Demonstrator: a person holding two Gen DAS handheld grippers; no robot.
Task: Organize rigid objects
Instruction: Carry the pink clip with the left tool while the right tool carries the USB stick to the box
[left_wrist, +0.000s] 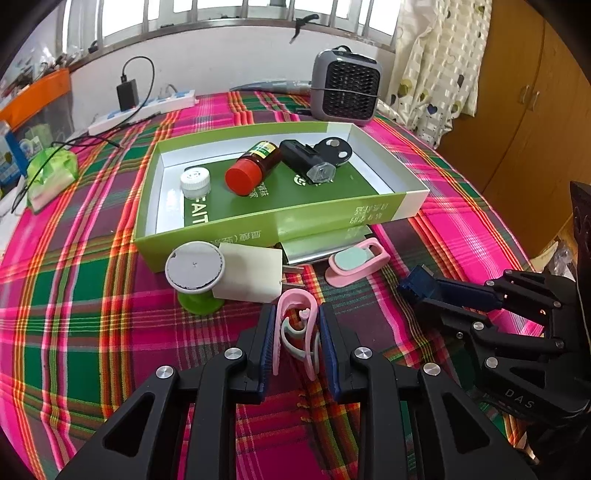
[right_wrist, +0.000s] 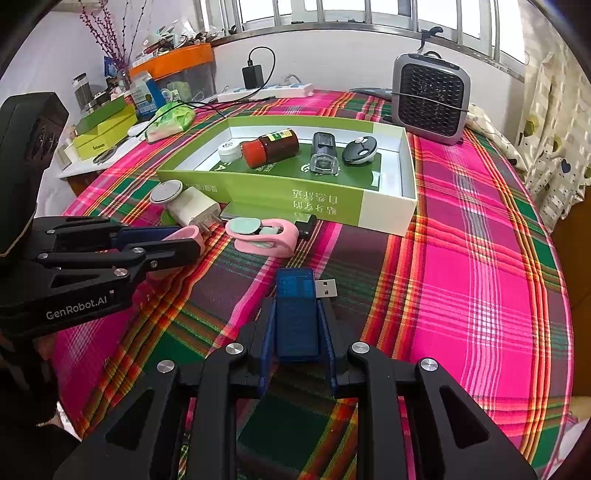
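My left gripper (left_wrist: 297, 312) is shut on a pink clip (left_wrist: 295, 293) low over the plaid cloth; the right wrist view shows that gripper (right_wrist: 192, 240) side-on at the left. My right gripper (right_wrist: 296, 310) is shut on a blue USB stick (right_wrist: 295, 291) whose metal plug points right. A green cardboard box (left_wrist: 221, 236) lies behind them, holding a red-capped brown bottle (left_wrist: 255, 166), a black bike light (left_wrist: 306, 158), a white jar (left_wrist: 195, 181) and a black round gadget (left_wrist: 334, 147). Before the box lie another pink clip (left_wrist: 356, 264), a white charger (left_wrist: 251, 273) and a round disc (left_wrist: 194, 266).
A grey fan heater (left_wrist: 345, 88) stands behind the box at the back right. A power strip (left_wrist: 144, 109) with cables and a green bag (left_wrist: 51, 173) lie at the back left. The table's edge curves down the right side, with a wardrobe (left_wrist: 524, 122) beyond.
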